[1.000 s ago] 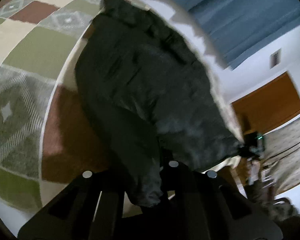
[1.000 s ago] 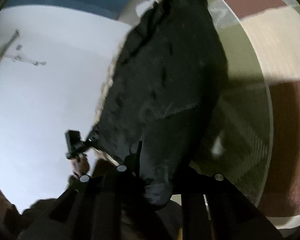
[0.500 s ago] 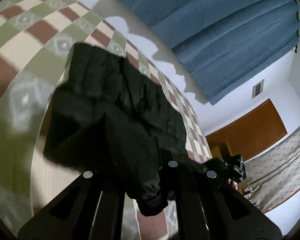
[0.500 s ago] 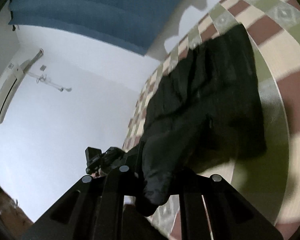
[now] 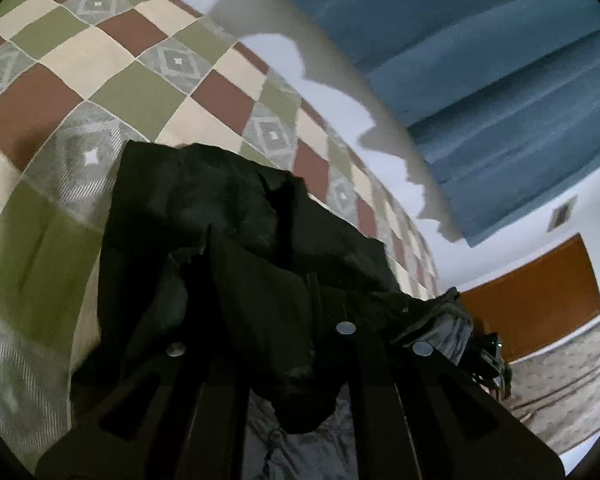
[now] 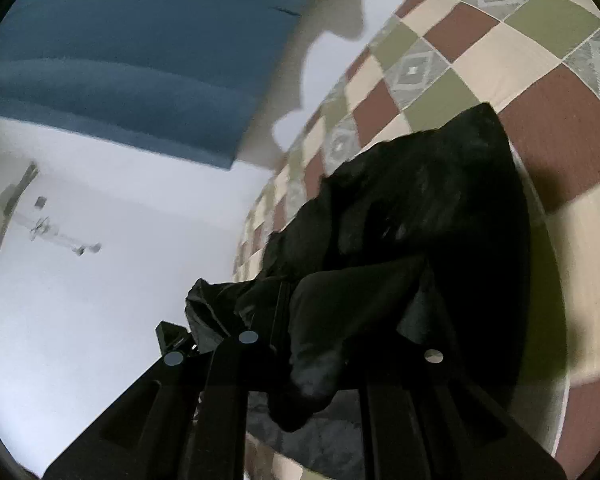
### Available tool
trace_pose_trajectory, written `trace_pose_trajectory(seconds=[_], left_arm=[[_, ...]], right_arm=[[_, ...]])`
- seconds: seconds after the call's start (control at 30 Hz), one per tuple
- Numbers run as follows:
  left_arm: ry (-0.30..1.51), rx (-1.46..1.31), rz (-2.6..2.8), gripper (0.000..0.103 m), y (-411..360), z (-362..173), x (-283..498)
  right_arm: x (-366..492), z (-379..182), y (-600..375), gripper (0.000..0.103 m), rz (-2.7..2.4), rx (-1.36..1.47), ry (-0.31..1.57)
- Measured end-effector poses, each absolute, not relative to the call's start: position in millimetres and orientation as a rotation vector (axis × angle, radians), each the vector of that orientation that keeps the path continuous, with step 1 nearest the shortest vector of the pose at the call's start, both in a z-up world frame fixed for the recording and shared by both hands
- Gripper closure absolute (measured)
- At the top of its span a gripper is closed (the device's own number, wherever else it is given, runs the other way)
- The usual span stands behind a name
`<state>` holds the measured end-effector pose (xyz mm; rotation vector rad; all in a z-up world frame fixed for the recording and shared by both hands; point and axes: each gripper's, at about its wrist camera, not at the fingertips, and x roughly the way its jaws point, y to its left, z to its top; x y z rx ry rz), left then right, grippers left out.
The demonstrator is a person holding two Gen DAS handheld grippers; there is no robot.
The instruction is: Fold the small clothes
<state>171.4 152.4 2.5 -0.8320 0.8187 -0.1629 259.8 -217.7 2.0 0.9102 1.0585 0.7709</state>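
- Now we hold the dark garment (image 5: 236,240) between both tools, over the checkered bedspread (image 5: 112,52).
- Our left tool (image 5: 300,364) is clamped tight on one bunched corner.
- Our right tool (image 6: 320,364) pinches the other corner.
- We see no containers.

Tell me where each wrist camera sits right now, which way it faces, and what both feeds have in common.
Left wrist: sits on the left gripper, looking along its fingers over the black garment and checkered quilt toward the blue curtain; the right gripper shows far right.
Right wrist: sits on the right gripper, facing the same garment, quilt and curtain; the left gripper shows at lower left.
Shared: both are shut on the garment, and each sees the other gripper.
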Motion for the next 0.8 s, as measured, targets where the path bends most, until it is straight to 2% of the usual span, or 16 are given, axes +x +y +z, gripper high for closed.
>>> trace_pose_trajectory(seconds=[0.33, 0.43, 0.47, 0.53, 0.57, 0.6, 0.67, 0.73, 0.77, 0.8], left_arm=[[0.893, -0.813, -0.097, 0.097, 164.1, -42.1, 231.4], [0.882, -0.829, -0.108, 0.092, 166.8, -39.6, 232.6], [0.875, -0.843, -0.113, 0.09, 169.6, -35.4, 231.3], [0.852, -0.878, -0.124, 0.084, 177.6, -24.7, 226.9], [0.84, -0.894, -0.125, 0.081, 181.6, -19.5, 225.2], [0.833, -0.906, -0.126, 0.08, 184.0, -16.0, 224.3], [0.799, -0.936, -0.123, 0.076, 191.4, -5.9, 216.4], [0.761, -0.952, -0.11, 0.061, 195.6, 1.4, 207.6], [0.742, -0.959, -0.111, 0.05, 197.5, 4.5, 204.4], [0.722, -0.959, -0.115, 0.046, 198.5, 8.9, 201.1]], right_arm=[[308.4, -53.5, -217.2, 0.091, 0.644, 0.971, 1.13], [308.1, -54.5, -220.6, 0.083, 0.663, 1.026, 1.106], [307.1, -50.7, -222.8, 0.076, 0.672, 1.033, 1.09], [304.1, -40.7, -229.4, 0.057, 0.671, 1.041, 1.046], [299.1, -31.8, -237.9, 0.043, 0.655, 1.046, 0.997], [294.8, -24.8, -245.0, 0.039, 0.637, 1.047, 0.959], [286.5, -16.1, -255.9, 0.039, 0.619, 1.051, 0.925], [276.0, -12.2, -261.7, 0.039, 0.616, 1.052, 0.918], [267.1, -9.2, -263.9, 0.039, 0.619, 1.039, 0.917], [259.6, -6.9, -264.9, 0.039, 0.62, 1.022, 0.916]])
